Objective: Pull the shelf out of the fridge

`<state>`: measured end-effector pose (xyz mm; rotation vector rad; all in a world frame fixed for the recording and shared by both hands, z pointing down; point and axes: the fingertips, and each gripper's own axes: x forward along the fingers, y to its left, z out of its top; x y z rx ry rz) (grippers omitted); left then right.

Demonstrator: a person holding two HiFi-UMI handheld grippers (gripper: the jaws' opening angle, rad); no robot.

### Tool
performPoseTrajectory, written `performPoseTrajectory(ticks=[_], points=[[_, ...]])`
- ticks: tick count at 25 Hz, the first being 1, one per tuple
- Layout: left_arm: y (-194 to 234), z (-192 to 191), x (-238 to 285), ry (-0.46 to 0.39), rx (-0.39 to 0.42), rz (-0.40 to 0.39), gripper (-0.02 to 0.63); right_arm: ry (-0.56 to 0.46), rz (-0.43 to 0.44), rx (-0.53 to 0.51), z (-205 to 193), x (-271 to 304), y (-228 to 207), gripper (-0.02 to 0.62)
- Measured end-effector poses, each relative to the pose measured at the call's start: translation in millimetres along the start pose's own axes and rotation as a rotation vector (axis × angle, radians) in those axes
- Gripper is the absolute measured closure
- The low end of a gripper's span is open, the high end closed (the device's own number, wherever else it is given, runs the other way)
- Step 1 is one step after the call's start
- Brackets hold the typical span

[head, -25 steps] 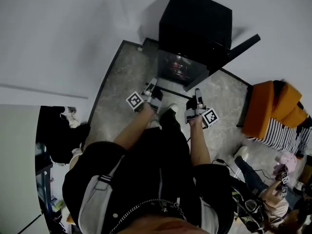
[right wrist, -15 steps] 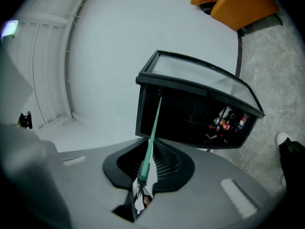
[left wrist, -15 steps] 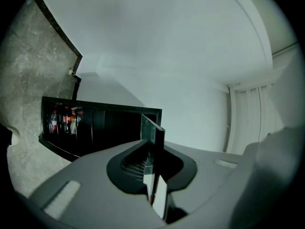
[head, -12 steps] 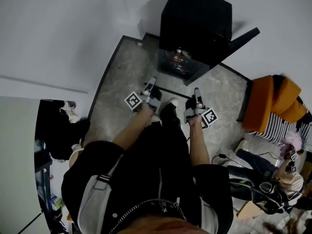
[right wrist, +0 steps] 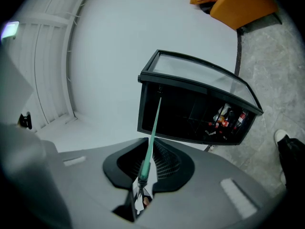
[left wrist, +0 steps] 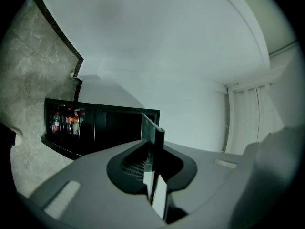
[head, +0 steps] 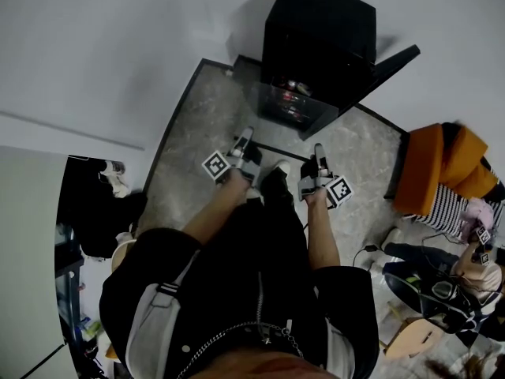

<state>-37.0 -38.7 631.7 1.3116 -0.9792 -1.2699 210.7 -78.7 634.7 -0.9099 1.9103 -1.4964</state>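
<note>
Left tongs, right tongs: each nearly closed, pinching opposite edges of glass shelf. Shelf already clear of fridge, above floor. Advice: equal grip pressure, hands parallel, straight retreat; uneven pull risks twisting pane.

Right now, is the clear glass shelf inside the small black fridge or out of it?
Out: the left gripper and right gripper each clamp the glass shelf, and the black fridge stands apart beyond it.
</note>
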Motion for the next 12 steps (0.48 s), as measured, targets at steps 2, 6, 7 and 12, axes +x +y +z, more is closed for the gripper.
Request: performPoseTrajectory(ticks=[2,6,7,12], points=[[-2.6,-0.2,0.0,-0.001,-0.003,-0.004,0.577,0.001,0.005,0.001,-0.6,0.3,1.1,0.561],[-2.3,1.2,-0.5,-0.004,0.009,-0.003,0.577,0.003,0.004,0.007,-0.9,1.5,1.4,0.561],[-1.4,1.7,-0.7,-0.004,0.01,0.0,0.577,0.004,0.003,0.008,-1.0,1.8,1.5,0.561],[-2.5,3.3,-0.7,-0.008,-0.002,0.005,0.577,0.008,-0.009,-0.001,-1.7,2.6,1.0,0.561]])
